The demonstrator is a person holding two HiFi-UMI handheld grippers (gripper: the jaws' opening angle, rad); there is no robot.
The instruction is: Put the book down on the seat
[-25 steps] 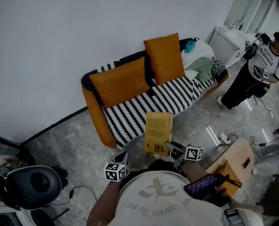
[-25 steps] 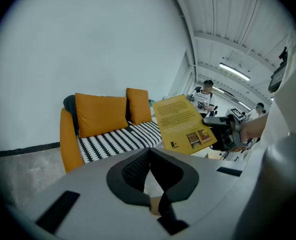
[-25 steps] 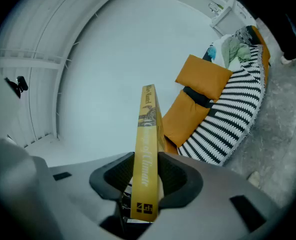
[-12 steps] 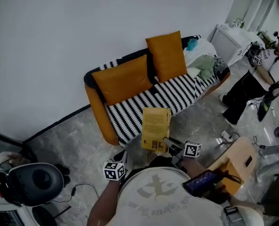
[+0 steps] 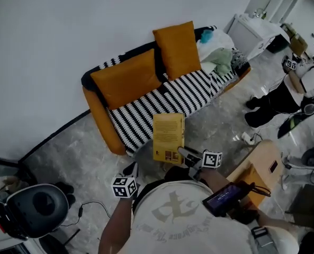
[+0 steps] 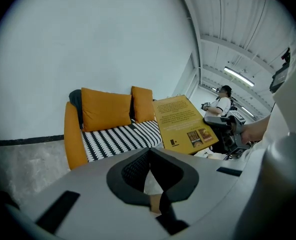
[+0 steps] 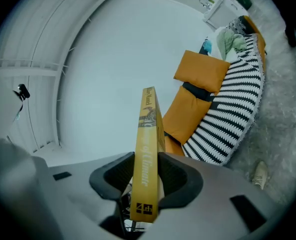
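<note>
Book: yellow, mid-frame in the head view, held in the air in front of the striped sofa seat, not on it.
Writing: the right gripper view shows spine lettering, partly legible as "of Clim…". The left gripper view shows back-cover print, too small to read.
Right gripper: jaws clamped on the book's lower end.
Left gripper: jaws together, empty.
Cushions: two, orange, against the sofa back.

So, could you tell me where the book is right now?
Head view, mid-frame: the book is clamped in the right hand-held gripper, in the air at the front edge of the striped seat, not on it.
</note>
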